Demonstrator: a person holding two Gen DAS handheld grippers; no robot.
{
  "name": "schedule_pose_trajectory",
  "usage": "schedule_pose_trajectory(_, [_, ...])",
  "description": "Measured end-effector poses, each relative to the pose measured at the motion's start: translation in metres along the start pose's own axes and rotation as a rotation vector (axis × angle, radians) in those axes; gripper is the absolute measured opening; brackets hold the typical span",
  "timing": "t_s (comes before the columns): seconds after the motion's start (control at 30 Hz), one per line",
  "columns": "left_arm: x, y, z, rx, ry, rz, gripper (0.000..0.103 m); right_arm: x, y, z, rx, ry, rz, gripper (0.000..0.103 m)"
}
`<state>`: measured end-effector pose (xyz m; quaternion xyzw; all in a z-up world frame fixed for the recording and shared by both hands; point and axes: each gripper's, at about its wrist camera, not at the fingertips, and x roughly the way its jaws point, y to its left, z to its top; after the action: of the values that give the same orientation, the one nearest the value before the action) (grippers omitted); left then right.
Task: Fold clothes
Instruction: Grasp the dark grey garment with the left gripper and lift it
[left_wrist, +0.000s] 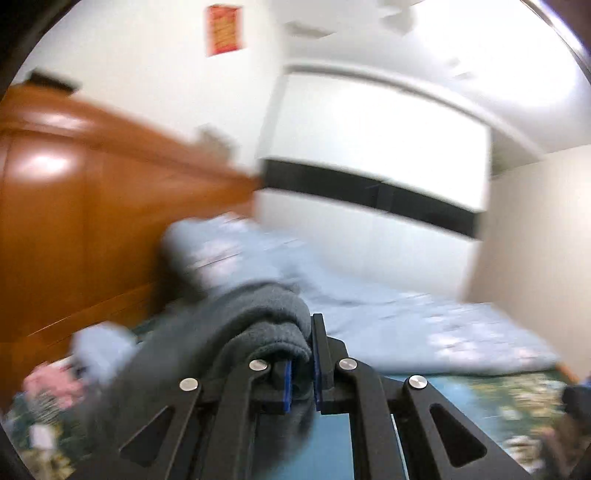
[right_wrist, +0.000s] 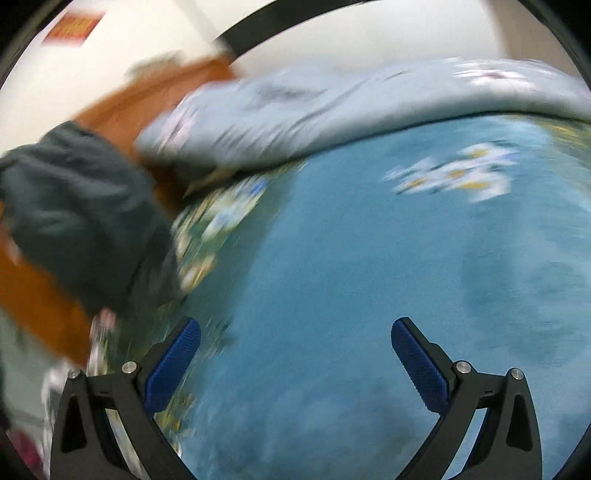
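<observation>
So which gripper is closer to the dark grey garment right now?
Left. The left gripper is clamped on the dark grey garment; the right gripper hangs open over the blue bedsheet, apart from it.

The dark grey fleece garment (left_wrist: 236, 325) is bunched in thick, soft folds and hangs lifted off the bed (left_wrist: 480, 398), pinched between the blue pads of the left gripper (left_wrist: 302, 363), with fabric draped over and down past the left pad. In the right wrist view it (right_wrist: 77, 218) shows as a blurred dark mass near the bed's left edge.
</observation>
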<state>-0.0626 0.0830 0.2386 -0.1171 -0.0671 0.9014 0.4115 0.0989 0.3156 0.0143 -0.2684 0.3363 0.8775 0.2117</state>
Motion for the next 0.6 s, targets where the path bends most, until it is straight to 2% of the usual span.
schedule_pose_trajectory(0.07, [0.001,-0.038,0.012,0.005,-0.014,-0.107,0.009,-0.026,-0.03,0.012,0.115,-0.098,-0.059,0.103])
schedule_pose_trajectory(0.1, [0.004,-0.05,0.015,0.009,-0.008,-0.134,0.009,-0.04,-0.047,0.017,0.174,-0.154,-0.092,0.103])
schedule_pose_trajectory(0.2, [0.02,-0.08,0.007,0.014,0.056,-0.179,0.009,-0.077,-0.087,0.029,0.31,-0.296,-0.176,0.103])
schedule_pose_trajectory(0.27, [0.036,-0.095,-0.01,0.015,0.116,-0.205,0.009,-0.098,-0.112,0.035,0.377,-0.371,-0.223,0.103])
schedule_pose_trajectory(0.43, [0.075,-0.103,-0.073,-0.006,0.282,-0.192,0.009,-0.136,-0.154,0.042,0.475,-0.501,-0.339,0.103])
schedule_pose_trajectory(0.53, [0.086,-0.101,-0.117,-0.002,0.392,-0.134,0.009,-0.135,-0.162,0.046,0.492,-0.489,-0.308,0.103])
schedule_pose_trajectory(0.6, [0.094,-0.084,-0.147,-0.003,0.472,-0.057,0.01,-0.129,-0.159,0.045,0.493,-0.468,-0.28,0.103])
